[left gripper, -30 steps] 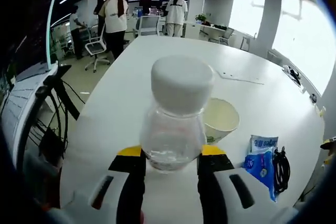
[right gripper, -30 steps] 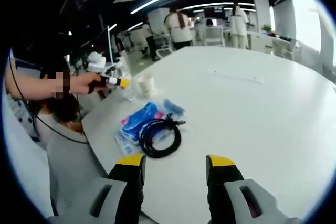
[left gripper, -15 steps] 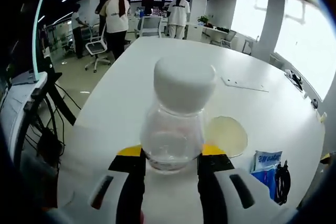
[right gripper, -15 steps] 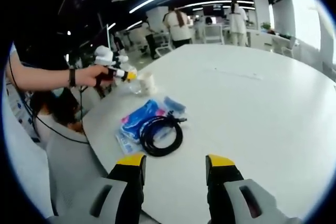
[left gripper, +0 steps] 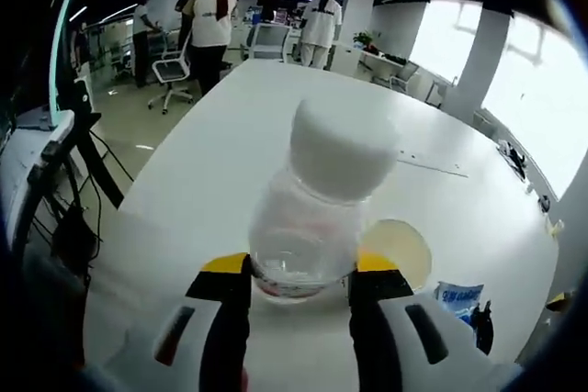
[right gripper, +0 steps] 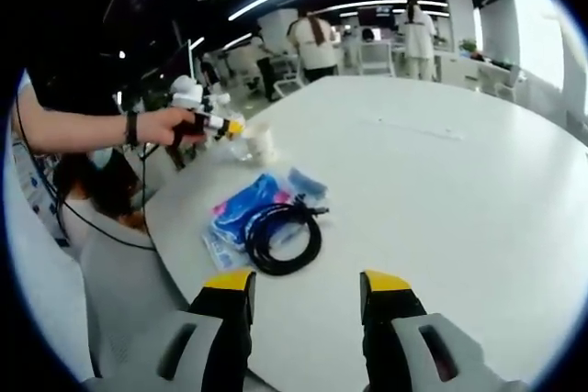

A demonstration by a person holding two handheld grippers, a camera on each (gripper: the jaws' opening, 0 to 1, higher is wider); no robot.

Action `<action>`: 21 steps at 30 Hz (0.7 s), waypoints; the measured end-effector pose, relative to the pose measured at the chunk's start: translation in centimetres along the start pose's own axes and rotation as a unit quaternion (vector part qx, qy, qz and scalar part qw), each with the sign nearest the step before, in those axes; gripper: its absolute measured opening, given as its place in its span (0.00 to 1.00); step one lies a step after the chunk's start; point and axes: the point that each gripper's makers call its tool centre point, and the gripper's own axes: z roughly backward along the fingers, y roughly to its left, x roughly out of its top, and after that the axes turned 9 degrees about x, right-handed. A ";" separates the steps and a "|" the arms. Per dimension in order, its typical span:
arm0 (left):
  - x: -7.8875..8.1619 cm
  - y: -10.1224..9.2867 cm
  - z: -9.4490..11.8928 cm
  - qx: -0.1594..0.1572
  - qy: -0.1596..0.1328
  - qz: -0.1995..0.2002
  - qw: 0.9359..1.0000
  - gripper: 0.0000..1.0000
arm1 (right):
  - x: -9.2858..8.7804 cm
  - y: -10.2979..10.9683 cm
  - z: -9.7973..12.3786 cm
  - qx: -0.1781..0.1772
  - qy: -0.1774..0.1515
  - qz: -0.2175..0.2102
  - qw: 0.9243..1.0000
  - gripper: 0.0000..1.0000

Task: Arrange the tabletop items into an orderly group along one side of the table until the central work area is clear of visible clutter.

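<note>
Desk white, spans ahead of both claws. Left claw clamped on clear bottle with white cap, tilted right; cup just beyond its right jaw. Right claw released, nothing between jaws; cable coiled on blue packets just ahead-left of it.

A clear bottle with a big white cap leaned a bit, pinched between yellow-tipped jaws. A small cream cup sat just behind it. A blue packet lay near the table edge, with a coiled black cable partly on it.
</note>
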 end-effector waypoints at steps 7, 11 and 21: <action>0.9 -0.1 1.2 -0.009 -0.019 -0.001 1.000 0.41 | 0.1 0.0 -0.2 0.002 -0.001 0.000 1.000 0.45; 2.0 -0.1 2.2 -0.015 -0.038 -0.010 0.999 0.40 | 0.3 0.3 -0.5 0.009 0.000 0.004 1.000 0.46; 2.3 -0.1 5.5 -0.022 -0.068 -0.027 0.997 0.42 | 0.8 0.7 -1.3 0.020 -0.007 0.008 1.000 0.46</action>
